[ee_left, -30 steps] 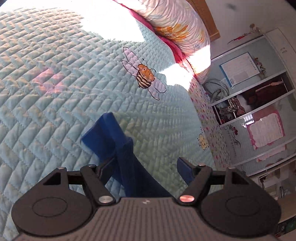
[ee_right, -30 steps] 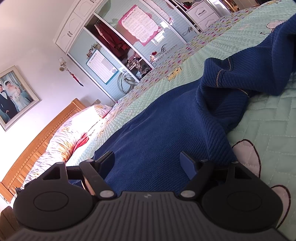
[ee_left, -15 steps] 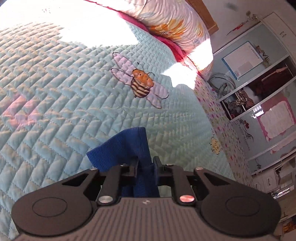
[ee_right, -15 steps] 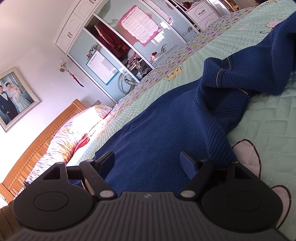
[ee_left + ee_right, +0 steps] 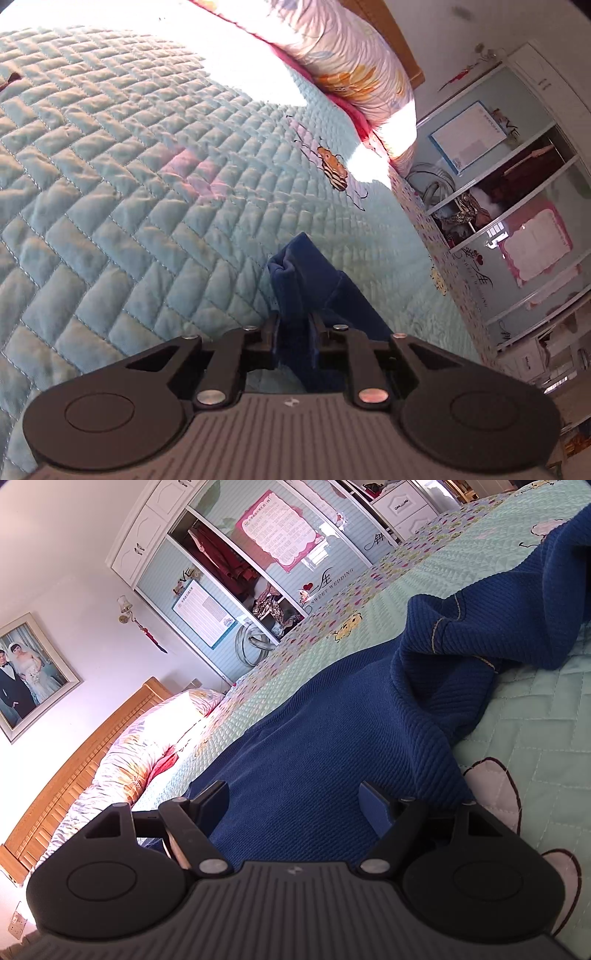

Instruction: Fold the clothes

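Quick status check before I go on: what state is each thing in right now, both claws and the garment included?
Left claw: shut on a bunched edge of the garment, jaws easing open slightly.
Right claw: open, pads apart above the fabric.
Dark blue ribbed knit garment: unfolded, partly flat, rumpled toward one end.
Pale green quilted bedspread: spread flat.
White wardrobe: open in the middle, clothes showing.

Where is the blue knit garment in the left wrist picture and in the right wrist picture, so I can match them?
Left wrist: the blue knit garment is low centre, a bunched end pinched in the left gripper.
Right wrist: the garment spreads across centre and upper right, beyond the open right gripper.
Shared landmark: the floral pillow by the headboard.
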The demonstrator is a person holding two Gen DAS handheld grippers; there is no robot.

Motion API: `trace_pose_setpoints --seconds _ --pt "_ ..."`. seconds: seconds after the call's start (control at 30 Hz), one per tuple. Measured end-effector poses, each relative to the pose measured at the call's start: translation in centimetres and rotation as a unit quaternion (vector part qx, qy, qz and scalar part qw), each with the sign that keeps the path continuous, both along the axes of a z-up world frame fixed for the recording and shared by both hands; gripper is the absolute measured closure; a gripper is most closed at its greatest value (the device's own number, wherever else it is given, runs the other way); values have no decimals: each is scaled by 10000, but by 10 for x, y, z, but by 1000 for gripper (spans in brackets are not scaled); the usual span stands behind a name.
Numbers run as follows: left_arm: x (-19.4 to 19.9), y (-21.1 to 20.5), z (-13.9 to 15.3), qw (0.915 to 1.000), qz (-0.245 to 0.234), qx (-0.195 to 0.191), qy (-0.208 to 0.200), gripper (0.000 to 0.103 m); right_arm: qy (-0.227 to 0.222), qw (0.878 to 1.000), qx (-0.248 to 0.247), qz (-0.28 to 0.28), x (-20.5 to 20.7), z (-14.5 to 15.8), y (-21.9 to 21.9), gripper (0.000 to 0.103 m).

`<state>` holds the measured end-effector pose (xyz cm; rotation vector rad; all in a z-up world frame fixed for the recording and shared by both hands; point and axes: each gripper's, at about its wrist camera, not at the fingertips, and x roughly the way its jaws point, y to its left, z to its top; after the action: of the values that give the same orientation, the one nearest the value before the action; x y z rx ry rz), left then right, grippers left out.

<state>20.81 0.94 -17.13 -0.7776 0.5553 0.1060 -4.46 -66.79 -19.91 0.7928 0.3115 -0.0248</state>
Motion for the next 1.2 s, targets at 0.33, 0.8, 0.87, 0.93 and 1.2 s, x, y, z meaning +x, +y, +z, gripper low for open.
trace_pose_setpoints --seconds 0.33,0.8,0.87,0.93,1.2 --pt "4 6 45 9816 1368 1190 596 57 -41 10000 43 5 -3 -1 0 25" --pt "18 -230 22 9126 -3178 2559 255 29 -176 9997 177 23 -4 -1 -1 25" --pt "16 -229 19 9116 -3057 2734 263 29 -232 9995 233 29 -5 -1 -2 25" --pt "12 -231 27 9131 -2891 2839 465 29 -293 9991 311 36 -7 -1 -4 25" --pt "-75 -297 73 9062 -3155 2812 123 29 -413 9972 630 -16 -27 12 -8 21"
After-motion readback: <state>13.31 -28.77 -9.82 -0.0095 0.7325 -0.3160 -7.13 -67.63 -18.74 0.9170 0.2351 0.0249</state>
